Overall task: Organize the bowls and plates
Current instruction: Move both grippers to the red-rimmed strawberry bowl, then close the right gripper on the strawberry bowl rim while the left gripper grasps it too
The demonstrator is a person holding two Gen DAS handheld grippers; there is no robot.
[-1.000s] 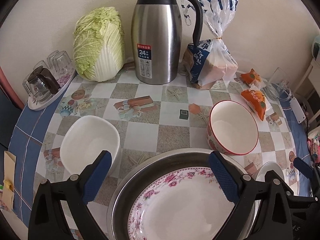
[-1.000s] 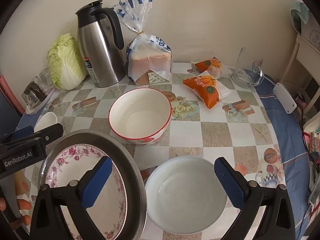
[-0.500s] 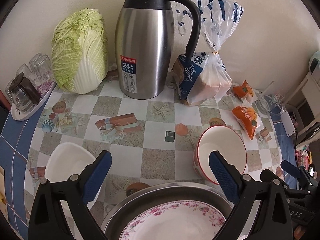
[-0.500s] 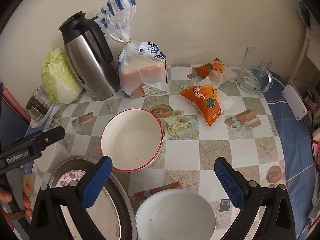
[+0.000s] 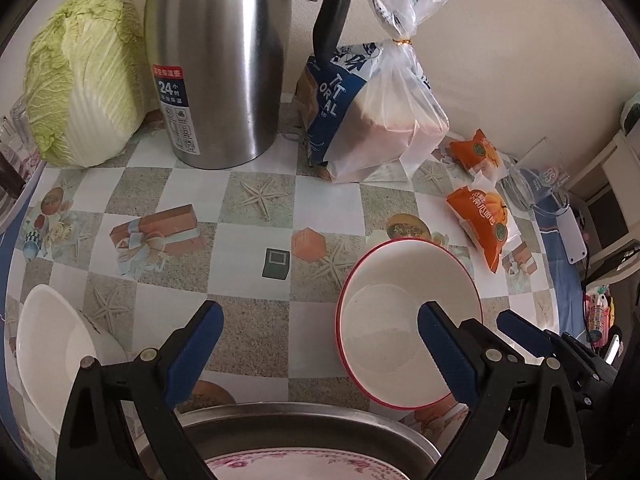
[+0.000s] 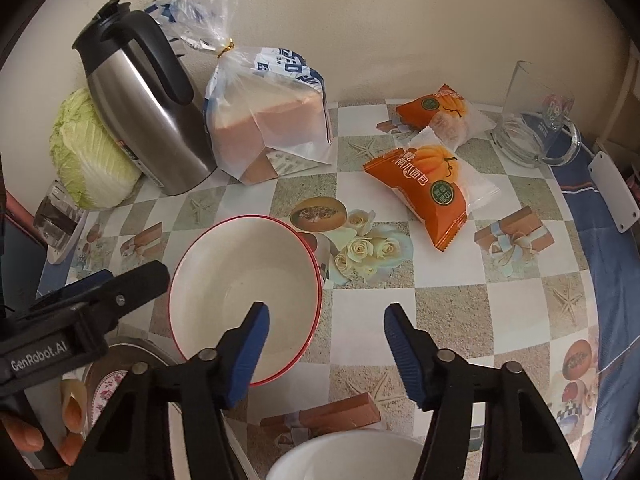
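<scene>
A red-rimmed white bowl (image 5: 404, 316) (image 6: 244, 292) stands on the checkered table. My right gripper (image 6: 324, 340) is open, its left finger over the bowl's near right rim. My left gripper (image 5: 320, 348) is open and empty over bare table left of that bowl. Below it a steel basin (image 5: 304, 424) holds a pink-flowered plate (image 5: 304, 468) (image 6: 110, 392). A white bowl (image 5: 52, 356) sits at the left edge. Another white bowl (image 6: 348, 460) lies under my right gripper.
At the back stand a cabbage (image 5: 84, 76), a steel thermos (image 5: 216, 64) and a bagged loaf (image 5: 372, 120). Two orange snack packs (image 6: 428, 188) and a glass mug (image 6: 536, 128) lie at the right. A tray of glasses (image 6: 60, 216) sits far left.
Both grippers moved forward over the table. The basin and the near white bowl slid toward the bottom edge. The right gripper's jaws narrowed and now reach the red-rimmed bowl.
</scene>
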